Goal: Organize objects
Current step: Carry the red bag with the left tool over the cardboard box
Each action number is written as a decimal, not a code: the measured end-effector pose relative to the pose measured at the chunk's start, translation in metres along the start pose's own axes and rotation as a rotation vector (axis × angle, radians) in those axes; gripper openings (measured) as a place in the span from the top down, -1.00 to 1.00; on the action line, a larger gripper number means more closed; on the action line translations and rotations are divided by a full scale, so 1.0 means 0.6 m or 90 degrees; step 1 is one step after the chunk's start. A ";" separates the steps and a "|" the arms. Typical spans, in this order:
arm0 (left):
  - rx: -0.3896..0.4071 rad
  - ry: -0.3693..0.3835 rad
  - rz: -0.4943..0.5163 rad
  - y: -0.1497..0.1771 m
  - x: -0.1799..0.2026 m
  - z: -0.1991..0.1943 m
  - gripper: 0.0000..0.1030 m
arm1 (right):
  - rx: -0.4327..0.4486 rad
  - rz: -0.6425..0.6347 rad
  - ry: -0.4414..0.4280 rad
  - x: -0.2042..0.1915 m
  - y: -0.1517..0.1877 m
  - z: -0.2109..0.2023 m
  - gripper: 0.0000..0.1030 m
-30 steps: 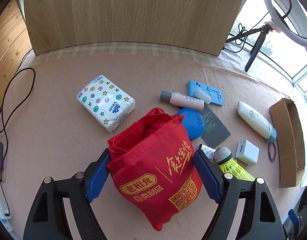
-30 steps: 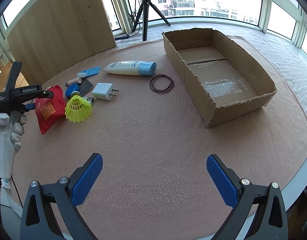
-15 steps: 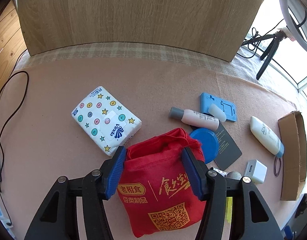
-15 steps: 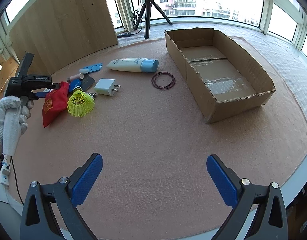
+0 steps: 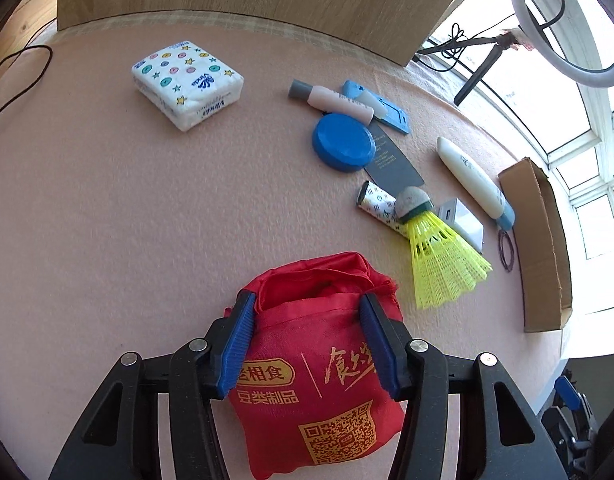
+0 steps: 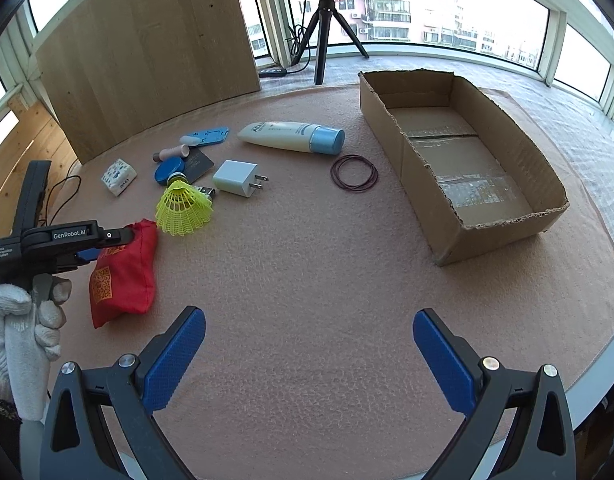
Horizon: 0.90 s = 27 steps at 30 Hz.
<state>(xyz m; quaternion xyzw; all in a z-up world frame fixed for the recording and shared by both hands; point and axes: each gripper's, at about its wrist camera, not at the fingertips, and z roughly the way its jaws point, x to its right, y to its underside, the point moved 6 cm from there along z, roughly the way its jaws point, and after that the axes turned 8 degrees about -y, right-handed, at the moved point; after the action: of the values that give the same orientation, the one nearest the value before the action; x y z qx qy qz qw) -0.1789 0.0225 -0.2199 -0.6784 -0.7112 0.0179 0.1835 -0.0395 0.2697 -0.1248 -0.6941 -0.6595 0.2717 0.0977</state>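
My left gripper (image 5: 307, 344) is shut on a red pouch (image 5: 315, 380) with gold print, its blue pads pinching the pouch near its top. In the right wrist view a gloved hand (image 6: 15, 332) holds that left gripper (image 6: 103, 246), and the red pouch (image 6: 123, 276) hangs from it with its bottom close to the pink mat. My right gripper (image 6: 307, 360) is open over bare mat near the front edge, with nothing between its fingers. An open cardboard box (image 6: 463, 160) stands at the right with nothing in it.
Loose on the mat: a yellow shuttlecock (image 6: 183, 208), white charger (image 6: 237, 178), white tube with blue cap (image 6: 291, 138), hair ties (image 6: 354, 172), blue round tin (image 5: 343, 142), tissue pack (image 5: 187, 82), small pink bottle (image 5: 331, 98), blue holder (image 5: 377, 106). A wooden panel (image 6: 147, 52) and tripod (image 6: 327, 28) stand behind.
The left gripper closed on the red pouch and carried it back and right, away from the blue tin and tissue pack. The right gripper stayed open and barely moved.
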 end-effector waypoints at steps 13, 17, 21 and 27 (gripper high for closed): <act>0.065 0.008 0.064 0.109 0.062 -0.084 -0.28 | 0.037 -0.084 -0.037 -0.053 -0.025 0.008 -1.00; 0.081 0.026 0.081 0.119 0.051 -0.124 -0.48 | 0.006 -0.073 -0.085 -0.066 -0.029 0.023 -1.00; 0.053 0.058 0.087 0.149 0.038 -0.133 -0.48 | -0.039 -0.080 -0.125 -0.092 -0.028 0.048 -1.00; 0.026 0.070 0.083 0.180 0.032 -0.110 -0.46 | -0.115 -0.069 -0.190 -0.135 -0.018 0.094 -0.94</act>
<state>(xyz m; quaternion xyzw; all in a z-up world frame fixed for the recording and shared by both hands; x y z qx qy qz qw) -0.0568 0.0351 -0.1834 -0.7194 -0.6538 0.0070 0.2344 -0.0761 0.1798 -0.1464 -0.6155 -0.7247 0.3057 -0.0499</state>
